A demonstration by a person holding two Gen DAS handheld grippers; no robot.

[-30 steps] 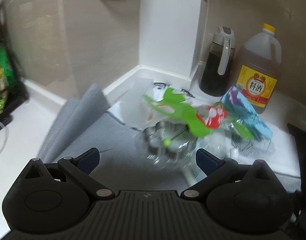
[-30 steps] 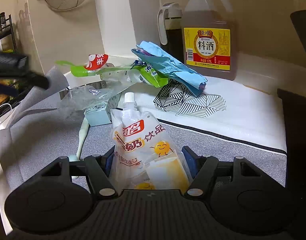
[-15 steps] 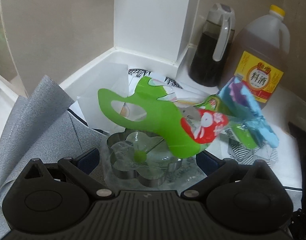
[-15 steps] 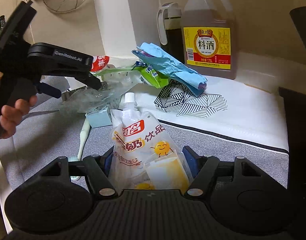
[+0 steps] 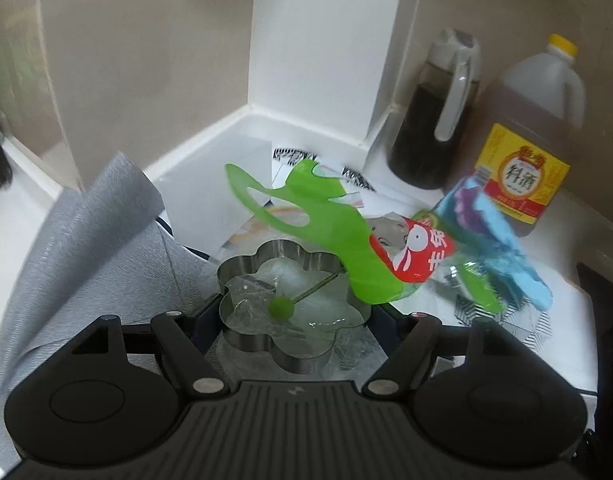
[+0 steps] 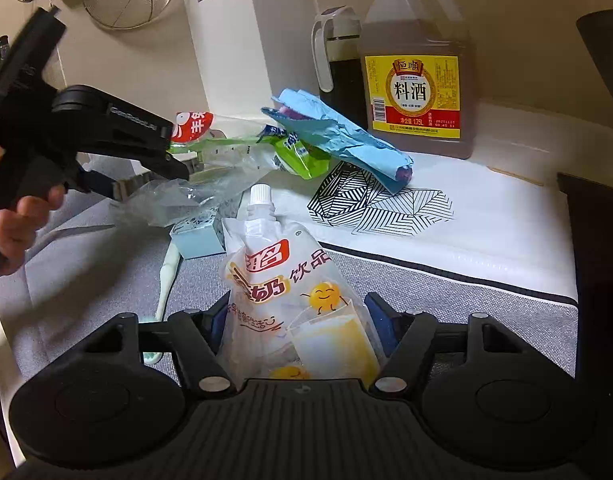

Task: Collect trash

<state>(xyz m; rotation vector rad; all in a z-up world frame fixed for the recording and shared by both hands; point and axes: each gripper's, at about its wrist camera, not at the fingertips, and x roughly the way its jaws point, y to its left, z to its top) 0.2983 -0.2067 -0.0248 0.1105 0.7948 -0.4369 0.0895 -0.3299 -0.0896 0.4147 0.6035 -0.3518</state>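
My right gripper (image 6: 296,320) is shut on a white drink pouch (image 6: 294,284) with red and yellow print, held above the grey mat (image 6: 86,264). My left gripper (image 5: 294,312) has closed its jaws around a flower-shaped metal ring (image 5: 290,304) wrapped in clear plastic, with a green pin inside. In the right wrist view the left gripper (image 6: 146,168) sits at the left over the clear plastic (image 6: 178,200). A green and red wrapper (image 5: 346,256) and a crumpled blue wrapper (image 6: 338,136) lie just behind.
A large cooking wine jug (image 6: 418,64) and a dark sauce dispenser (image 6: 338,64) stand at the back wall. A patterned white sheet (image 6: 386,204), a small blue box (image 6: 198,236) and a pale toothbrush (image 6: 166,276) lie on the counter. A white pillar (image 5: 326,40) fills the corner.
My left gripper moved forward over the metal ring and closed its jaws around it. The right gripper stayed still with the pouch.
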